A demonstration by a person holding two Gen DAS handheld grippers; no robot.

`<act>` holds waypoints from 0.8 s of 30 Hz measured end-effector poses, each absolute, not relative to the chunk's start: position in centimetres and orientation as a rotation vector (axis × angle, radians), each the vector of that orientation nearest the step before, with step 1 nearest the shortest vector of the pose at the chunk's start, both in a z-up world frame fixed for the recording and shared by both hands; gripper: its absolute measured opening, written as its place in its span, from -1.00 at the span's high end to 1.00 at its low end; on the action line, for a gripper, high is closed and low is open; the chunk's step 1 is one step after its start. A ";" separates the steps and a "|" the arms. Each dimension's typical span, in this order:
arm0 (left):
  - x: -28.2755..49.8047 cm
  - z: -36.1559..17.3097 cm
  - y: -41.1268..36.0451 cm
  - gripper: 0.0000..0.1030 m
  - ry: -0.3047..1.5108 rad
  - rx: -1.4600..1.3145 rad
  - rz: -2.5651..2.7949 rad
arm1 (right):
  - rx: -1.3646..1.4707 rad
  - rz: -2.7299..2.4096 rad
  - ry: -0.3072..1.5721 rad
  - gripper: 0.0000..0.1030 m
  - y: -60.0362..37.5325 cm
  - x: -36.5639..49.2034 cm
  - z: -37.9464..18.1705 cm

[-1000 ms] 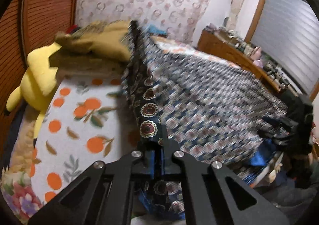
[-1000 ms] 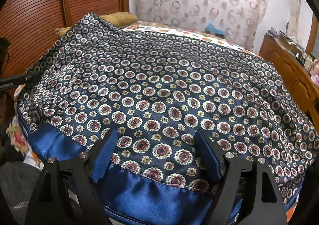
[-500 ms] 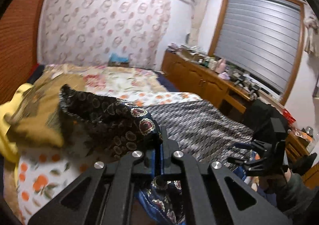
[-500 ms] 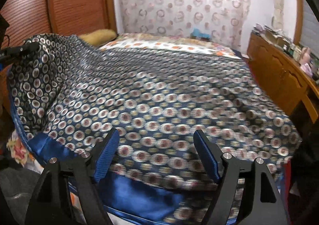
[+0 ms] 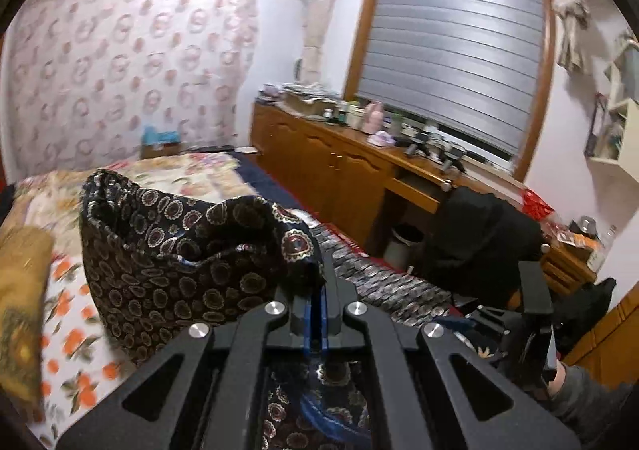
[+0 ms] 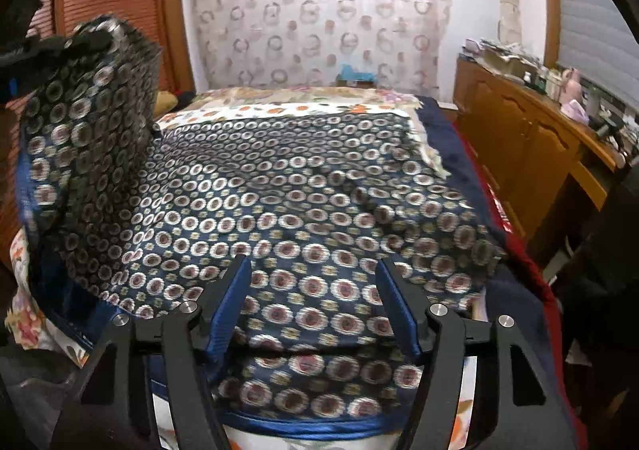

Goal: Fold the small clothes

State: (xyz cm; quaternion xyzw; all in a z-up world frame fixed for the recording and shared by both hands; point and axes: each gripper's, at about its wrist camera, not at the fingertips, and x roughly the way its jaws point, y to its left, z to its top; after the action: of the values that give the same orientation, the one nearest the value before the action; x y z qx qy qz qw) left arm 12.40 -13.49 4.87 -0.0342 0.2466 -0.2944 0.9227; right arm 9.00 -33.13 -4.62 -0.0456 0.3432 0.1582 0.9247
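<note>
A dark blue garment with round medallion print (image 6: 319, 186) lies spread over the bed. My left gripper (image 5: 315, 290) is shut on its left corner (image 5: 191, 250) and holds it lifted well above the bed; that raised flap shows in the right wrist view (image 6: 92, 122) at the far left. My right gripper (image 6: 313, 290) is open, its blue-padded fingers (image 6: 229, 310) either side of the garment's near blue hem (image 6: 303, 422), holding nothing. The right gripper also shows in the left wrist view (image 5: 531, 314) at the lower right.
The bed has an orange-print sheet (image 5: 76, 334) and a tan pillow (image 5: 20, 310) at the left. A wooden sideboard (image 6: 531, 146) with clutter runs along the right. A black chair (image 5: 479, 242) stands by the bed. A louvred wardrobe (image 6: 112, 10) is at the left.
My left gripper has lifted the garment's corner up and turned right, so the flap now hangs raised. The cloth has settled flatter on the bed. My right gripper stays open.
</note>
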 end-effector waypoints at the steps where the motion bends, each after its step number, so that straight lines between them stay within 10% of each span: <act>1: 12.6 5.2 -14.2 1.00 0.506 -0.062 -0.616 | -0.094 0.317 0.700 -0.27 -33.5 8.9 -4.5; 7: 14.0 5.3 -17.5 0.94 0.564 0.034 -0.650 | -0.056 0.287 0.685 -0.27 -35.8 8.6 -3.8; 12: 13.7 4.4 -17.3 0.15 0.591 0.073 -0.624 | -0.047 0.279 0.682 -0.27 -36.1 8.8 -3.7; 24: 13.2 1.0 -9.9 0.07 0.642 0.013 -0.445 | -0.081 0.298 0.652 -0.27 -34.5 10.9 -2.2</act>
State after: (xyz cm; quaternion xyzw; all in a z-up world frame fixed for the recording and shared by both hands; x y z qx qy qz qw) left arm 13.17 -9.94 1.02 0.0064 0.3131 -0.2167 0.9246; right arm 10.88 -34.51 -2.15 -0.0398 0.3191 0.1458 0.9356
